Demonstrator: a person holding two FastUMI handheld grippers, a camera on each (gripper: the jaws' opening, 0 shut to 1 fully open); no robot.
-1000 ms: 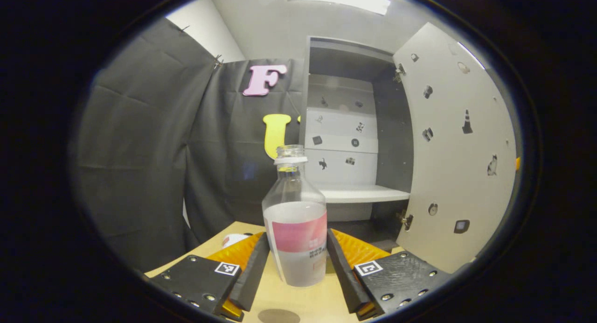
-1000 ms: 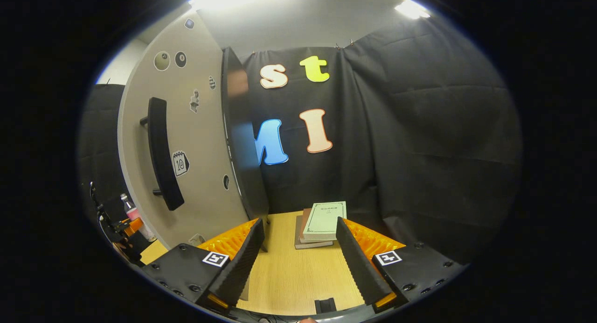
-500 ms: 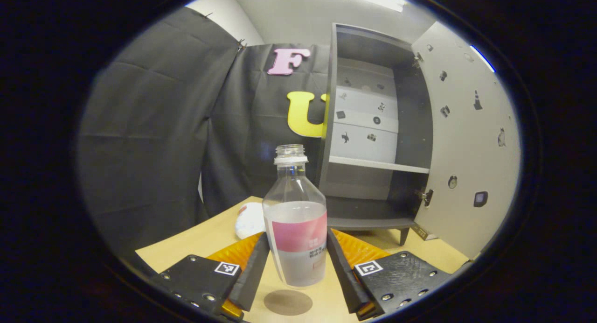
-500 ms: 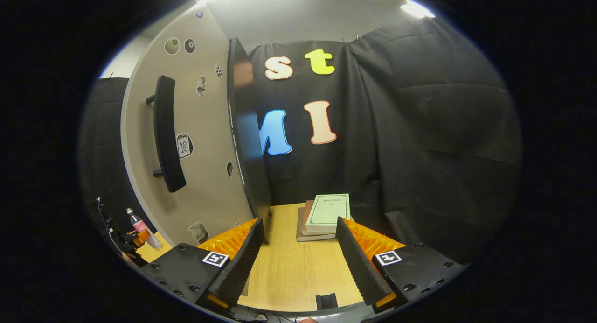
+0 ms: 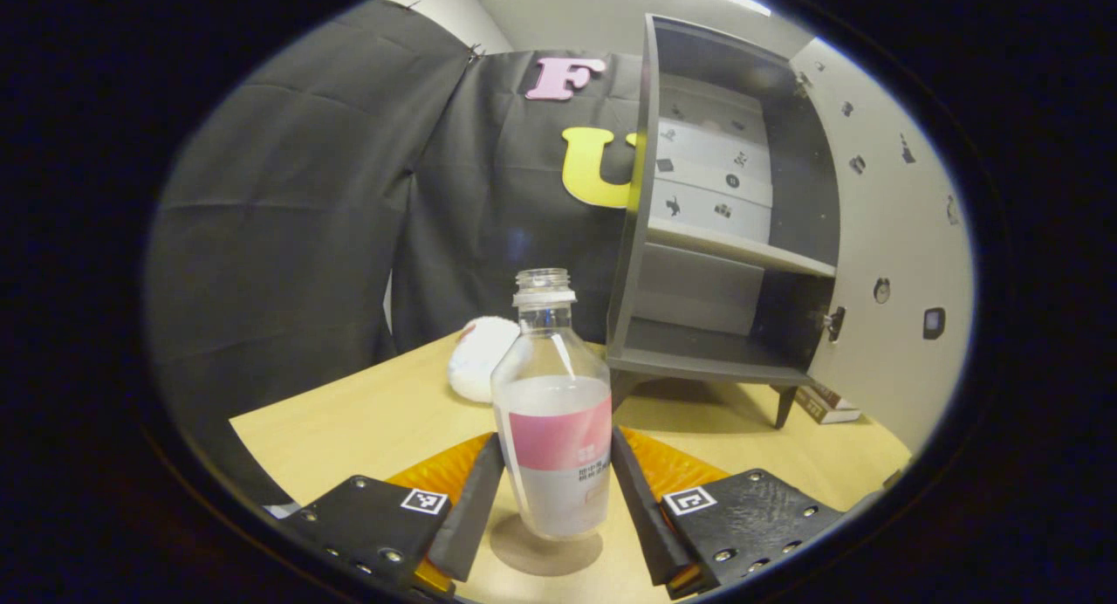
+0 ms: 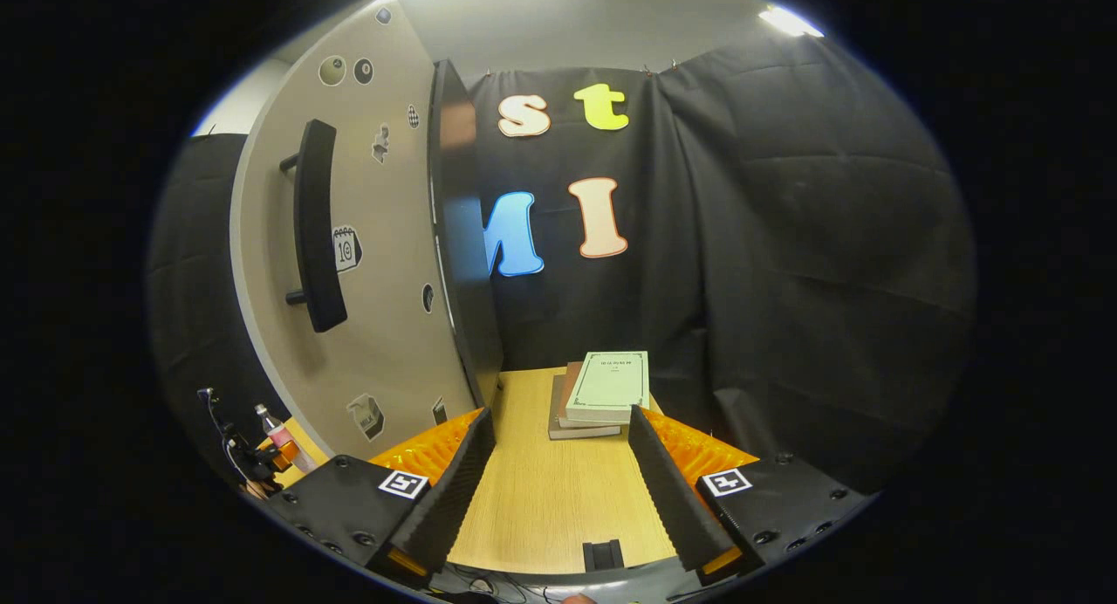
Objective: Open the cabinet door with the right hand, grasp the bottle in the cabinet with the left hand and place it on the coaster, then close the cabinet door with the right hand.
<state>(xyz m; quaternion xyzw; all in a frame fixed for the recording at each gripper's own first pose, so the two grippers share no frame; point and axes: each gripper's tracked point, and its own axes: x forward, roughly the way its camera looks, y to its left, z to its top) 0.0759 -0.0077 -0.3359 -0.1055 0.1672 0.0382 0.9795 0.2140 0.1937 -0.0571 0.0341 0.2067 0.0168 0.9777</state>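
Note:
A clear, capless bottle (image 5: 554,429) with a pink label stands upright between the fingers of my left gripper (image 5: 556,447), which is shut on it. Its base is over the round brown coaster (image 5: 524,556) on the wooden table; I cannot tell whether they touch. The dark cabinet (image 5: 698,325) stands behind at the right with its pale door (image 5: 881,237) swung wide. In the right gripper view, my right gripper (image 6: 560,419) is open and holds nothing. It sits to the right of the door (image 6: 384,281) and its black handle (image 6: 314,229). The bottle (image 6: 275,428) appears small at the far left.
A white fluffy object (image 5: 480,368) lies on the table left of the cabinet. A stack of books (image 6: 602,394) rests beyond my right fingers, also seen past the cabinet leg as books (image 5: 825,403). Black cloth walls close in the table (image 6: 550,508).
My left gripper has drawn back from the cabinet and come down with the bottle, so the coaster now lies under its base. My right gripper has barely shifted.

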